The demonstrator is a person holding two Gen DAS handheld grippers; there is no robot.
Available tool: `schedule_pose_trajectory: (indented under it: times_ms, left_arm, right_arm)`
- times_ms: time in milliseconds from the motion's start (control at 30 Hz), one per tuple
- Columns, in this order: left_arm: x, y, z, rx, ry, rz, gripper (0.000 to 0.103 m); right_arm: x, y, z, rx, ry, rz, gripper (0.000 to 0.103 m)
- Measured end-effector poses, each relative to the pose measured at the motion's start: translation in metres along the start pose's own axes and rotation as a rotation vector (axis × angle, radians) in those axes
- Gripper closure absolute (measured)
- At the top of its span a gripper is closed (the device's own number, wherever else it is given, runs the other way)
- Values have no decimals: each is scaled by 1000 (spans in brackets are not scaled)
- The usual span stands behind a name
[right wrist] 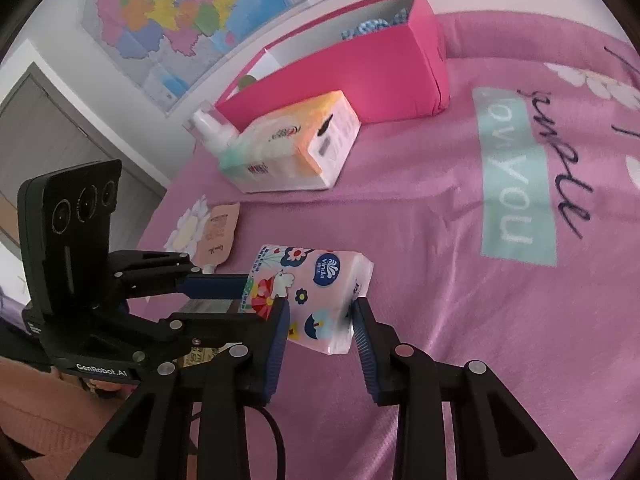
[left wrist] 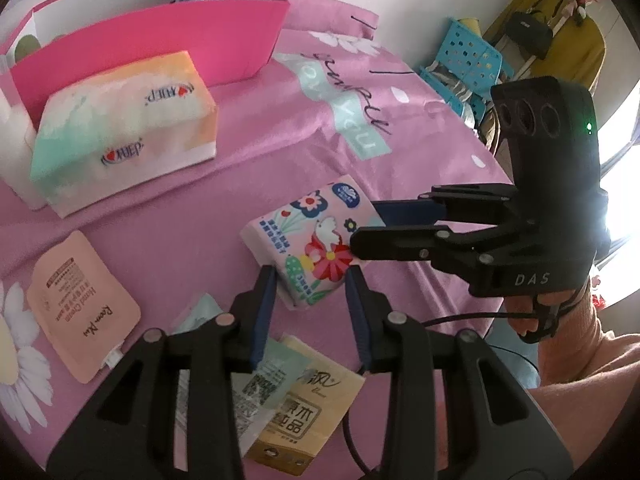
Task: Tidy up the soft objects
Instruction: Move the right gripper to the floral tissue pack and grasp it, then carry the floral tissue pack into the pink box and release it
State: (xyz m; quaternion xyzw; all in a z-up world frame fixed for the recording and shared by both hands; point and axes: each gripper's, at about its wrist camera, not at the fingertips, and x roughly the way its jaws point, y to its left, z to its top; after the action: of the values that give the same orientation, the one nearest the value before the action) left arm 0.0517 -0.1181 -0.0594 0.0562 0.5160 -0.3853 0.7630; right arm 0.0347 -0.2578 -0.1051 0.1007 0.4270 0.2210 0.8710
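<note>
Pink box (right wrist: 384, 64) holds little yet (1 blue cloth visible); left gripper (left wrist: 312, 276) and right gripper (right wrist: 320, 304) both clamp the floral tissue pack (right wrist: 316, 292), others unsorted.

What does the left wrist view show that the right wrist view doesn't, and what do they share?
Only the left wrist view: the beige tissue packet and clear sachet under the left gripper, plus the blue stool and yellow garment.

Only the right wrist view: the wall map, the grey door and the white bottle.

Both: the floral tissue pack with both grippers' jaws on it, the right gripper, the pink box, the large tissue pack, the peach pouch and the pink bedspread.
</note>
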Motion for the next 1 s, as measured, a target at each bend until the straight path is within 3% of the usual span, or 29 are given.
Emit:
schedule_pose_trajectory:
  times_ms: [400,1000]
  left_arm:
    - [-26,-9,14,29,-81,8,66]
    - [-63,-5,53,66,-215,105,65]
  right_arm:
    - [-24,16,18,-76,-61,-35,70]
    - [-52,43,80,-222,-181,-65,70]
